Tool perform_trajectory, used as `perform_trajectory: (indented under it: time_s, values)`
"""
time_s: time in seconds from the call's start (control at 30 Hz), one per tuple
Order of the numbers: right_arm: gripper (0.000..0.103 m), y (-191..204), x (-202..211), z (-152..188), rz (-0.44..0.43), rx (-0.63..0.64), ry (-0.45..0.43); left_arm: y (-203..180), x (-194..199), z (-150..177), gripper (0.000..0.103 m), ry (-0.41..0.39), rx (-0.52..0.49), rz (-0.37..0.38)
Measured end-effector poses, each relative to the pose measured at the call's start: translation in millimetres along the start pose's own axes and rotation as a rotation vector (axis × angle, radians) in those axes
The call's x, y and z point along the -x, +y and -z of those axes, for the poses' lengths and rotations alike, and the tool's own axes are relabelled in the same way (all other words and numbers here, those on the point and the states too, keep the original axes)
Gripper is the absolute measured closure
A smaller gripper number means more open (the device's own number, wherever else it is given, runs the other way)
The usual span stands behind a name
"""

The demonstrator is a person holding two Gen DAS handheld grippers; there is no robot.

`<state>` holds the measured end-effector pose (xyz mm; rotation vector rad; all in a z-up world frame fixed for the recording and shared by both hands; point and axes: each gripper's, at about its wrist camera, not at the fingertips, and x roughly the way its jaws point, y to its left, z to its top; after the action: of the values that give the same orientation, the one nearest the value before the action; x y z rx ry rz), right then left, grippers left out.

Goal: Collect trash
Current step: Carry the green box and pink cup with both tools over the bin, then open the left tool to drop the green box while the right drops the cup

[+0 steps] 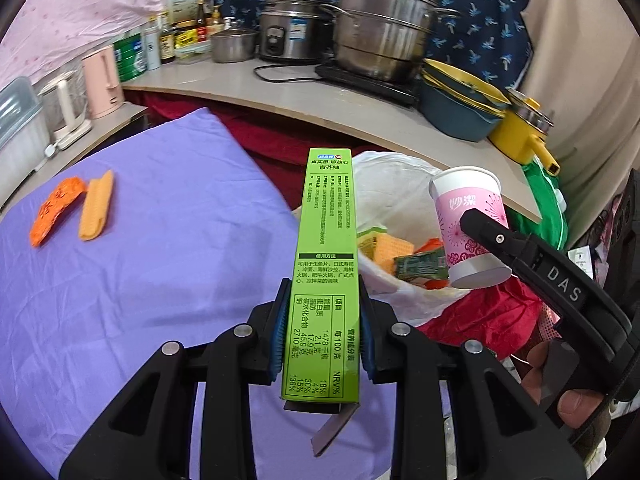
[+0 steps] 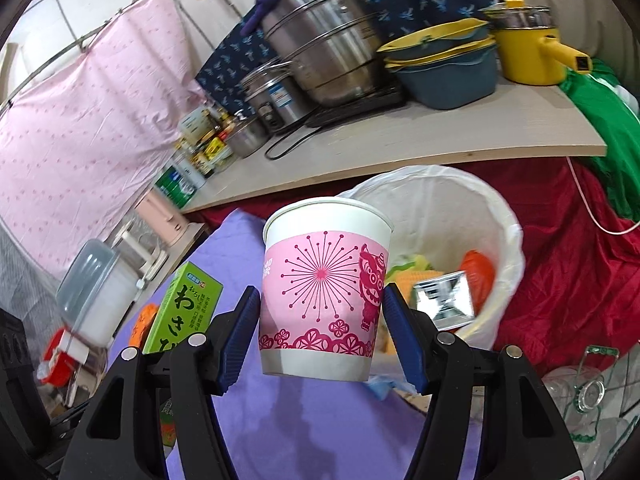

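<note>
Left tongs (image 1: 323,328), black plastic with ribbed blue pads, clamped on a long green carton box (image 1: 325,264), glossy, printed text, bottom flap hanging loose. Box is held above the purple cloth (image 1: 160,280), a smooth, lightly creased sheet over the surface.

Right tongs (image 2: 322,334) clamped on a paper cup (image 2: 326,288), tapered, white with a pink printed band, rolled rim, held upright just before the bin.

On the cloth, well left of the box: a crinkled orange wrapper (image 1: 56,210) and a ridged yellow wafer-like piece (image 1: 96,206), side by side.

Beyond the cloth edge, a round bin (image 2: 496,240) lined with thin white plastic bag; inside lie wrappers, a shiny foil piece, orange and yellow scraps.

Farther back, a curved pale wooden counter (image 1: 320,92) carries steel pots, a yellow pot, bottles.
</note>
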<state>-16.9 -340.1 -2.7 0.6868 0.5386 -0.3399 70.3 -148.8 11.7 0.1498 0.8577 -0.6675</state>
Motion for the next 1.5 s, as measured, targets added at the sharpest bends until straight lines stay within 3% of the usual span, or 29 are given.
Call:
perform_trajectory:
  time_s: [0.33,0.67,1.0,1.13,1.5]
  values:
    - [0.042,-55.2,9.1,-13.7,0.049,-0.085,-0.040,-51.4,-30.0,-14.3,0.075,0.036,-0.075,0.073]
    - [0.042,-76.5,-11.5,-25.5,0.079,-0.104,-0.029,-73.8,-68.8,-31.2,0.074,0.079,-0.092,0.099]
    - [0.042,-81.0,-48.7,-44.4,0.096,-0.110,-0.009,-65.1,-101.9,-51.1,0.073,0.088,-0.067,0.069]
    - [0.040,-76.2,-60.0,-49.9,0.093,-0.104,-0.004,-52.0,-101.2,-53.1,0.060,0.079,-0.030,0.056]
    - [0.039,-63.0,-67.4,-48.6,0.093,-0.088,0.007,-22.5,-88.5,-46.8,0.053,0.062,0.032,0.020]
